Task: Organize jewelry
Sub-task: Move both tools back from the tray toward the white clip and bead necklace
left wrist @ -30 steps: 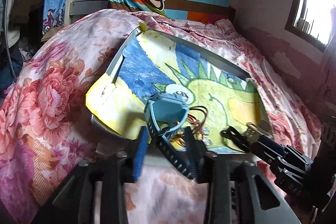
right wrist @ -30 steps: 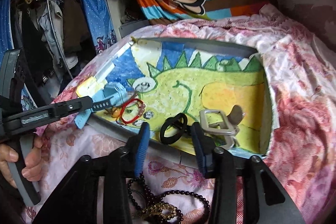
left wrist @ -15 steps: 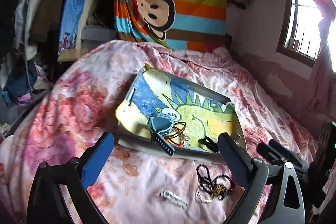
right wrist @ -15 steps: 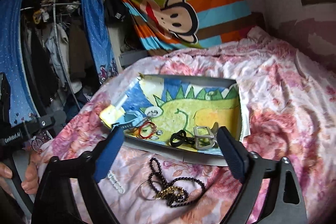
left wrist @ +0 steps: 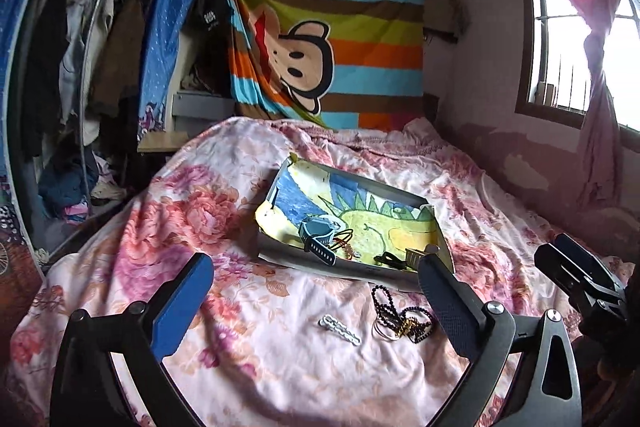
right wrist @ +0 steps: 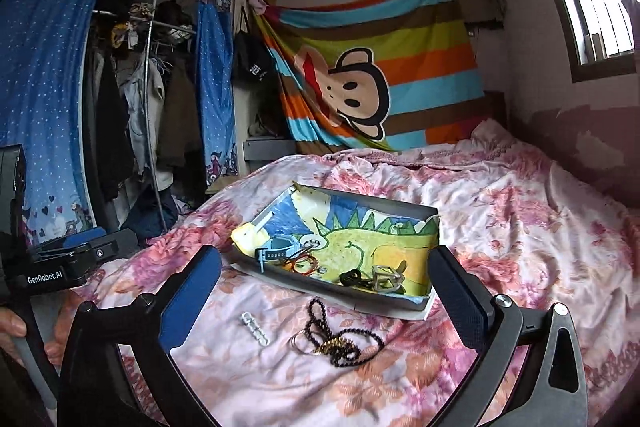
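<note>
A shallow grey tray (left wrist: 280,255) (right wrist: 384,303) lined with a dinosaur drawing lies on the bed. In it are a blue watch (left wrist: 318,233) (right wrist: 276,254), red bangles (right wrist: 304,264), a black hair tie (right wrist: 352,277) and a silver buckle (right wrist: 386,277). On the bedspread in front lie a black bead necklace with rings (left wrist: 400,321) (right wrist: 340,339) and a small silver clasp (left wrist: 340,329) (right wrist: 255,329). My left gripper (left wrist: 316,305) and right gripper (right wrist: 326,297) are both wide open and empty, held back above the loose pieces.
The bed has a rumpled pink floral cover (left wrist: 192,211). A striped monkey blanket (left wrist: 332,55) hangs on the far wall. A clothes rack (right wrist: 132,107) stands at the left, a window (left wrist: 560,27) at the right.
Both grippers opened, letting go of the watch and the hair tie into the tray, and pulled back and up from the tray.
</note>
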